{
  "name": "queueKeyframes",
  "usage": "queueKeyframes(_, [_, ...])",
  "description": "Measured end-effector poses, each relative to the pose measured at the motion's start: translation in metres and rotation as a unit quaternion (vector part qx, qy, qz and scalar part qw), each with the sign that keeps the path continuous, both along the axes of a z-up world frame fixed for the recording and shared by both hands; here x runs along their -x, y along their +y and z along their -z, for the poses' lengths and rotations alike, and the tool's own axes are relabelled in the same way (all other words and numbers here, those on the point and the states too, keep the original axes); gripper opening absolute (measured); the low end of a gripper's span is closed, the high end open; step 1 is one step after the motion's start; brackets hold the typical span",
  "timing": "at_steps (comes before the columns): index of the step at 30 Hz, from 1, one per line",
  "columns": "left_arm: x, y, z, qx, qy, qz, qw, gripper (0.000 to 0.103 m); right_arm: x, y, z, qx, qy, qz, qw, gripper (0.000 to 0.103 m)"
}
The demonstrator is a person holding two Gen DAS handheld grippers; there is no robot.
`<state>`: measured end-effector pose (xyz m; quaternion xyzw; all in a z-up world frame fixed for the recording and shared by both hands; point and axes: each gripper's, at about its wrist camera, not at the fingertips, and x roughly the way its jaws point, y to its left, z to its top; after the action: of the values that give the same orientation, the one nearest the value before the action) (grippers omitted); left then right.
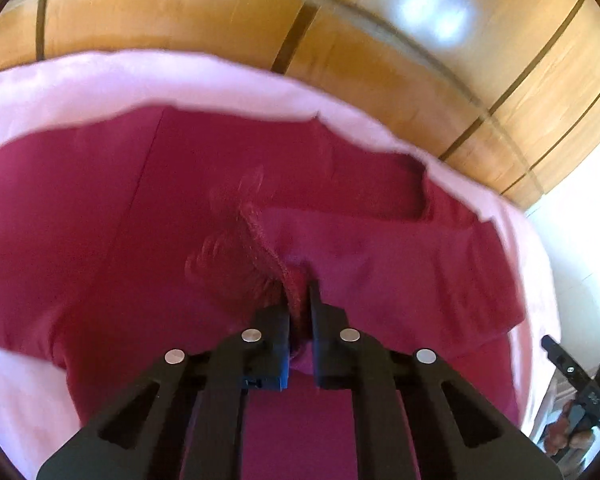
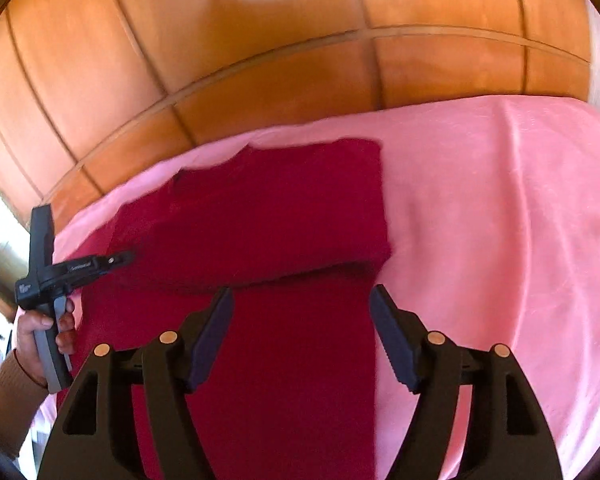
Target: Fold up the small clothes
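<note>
A dark red knit garment lies spread on a pink sheet. My left gripper is shut on a bunched, ribbed edge of it near the middle. In the right wrist view the garment shows a folded upper part and a long strip running toward the camera. My right gripper stands open above that strip, its pads touching nothing. At the left of that view a hand holds the left gripper over the garment's left side.
Glossy wooden panels rise right behind the pink sheet, which continues bare to the garment's right. One of the right gripper's fingers shows at the lower right of the left wrist view. A brown sleeve covers the person's arm.
</note>
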<state>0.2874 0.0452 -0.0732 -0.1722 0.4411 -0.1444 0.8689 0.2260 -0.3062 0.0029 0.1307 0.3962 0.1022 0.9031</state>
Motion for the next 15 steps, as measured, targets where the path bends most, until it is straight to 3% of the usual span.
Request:
queueKeyframes(6, [-0.009,0.006,-0.044,-0.028,-0.066,-0.016,0.9973,0.006,-0.044,0.004,0.007,0.000,-0.006,-0.005,1.000,0.068])
queueKeyframes(9, [-0.018,0.007,-0.035,-0.069,-0.054,-0.027,0.9958,0.006,-0.068,0.023,0.035,0.042,0.023,0.005,0.999,0.065])
queueKeyframes(12, [-0.029,0.011,-0.004,-0.105,0.002,-0.037,0.9937,0.007,-0.080,0.035,0.067,0.077,0.052,0.021,0.995,0.066])
queueKeyframes(13, [-0.030,0.015,0.007,-0.102,0.017,-0.041,0.9938,0.016,-0.078,0.039,0.072,0.092,0.039,0.023,0.995,0.067])
queueKeyframes(15, [-0.022,0.023,0.010,-0.081,0.007,-0.048,0.9956,0.028,-0.075,0.042,0.073,0.103,0.030,0.030,0.994,0.069])
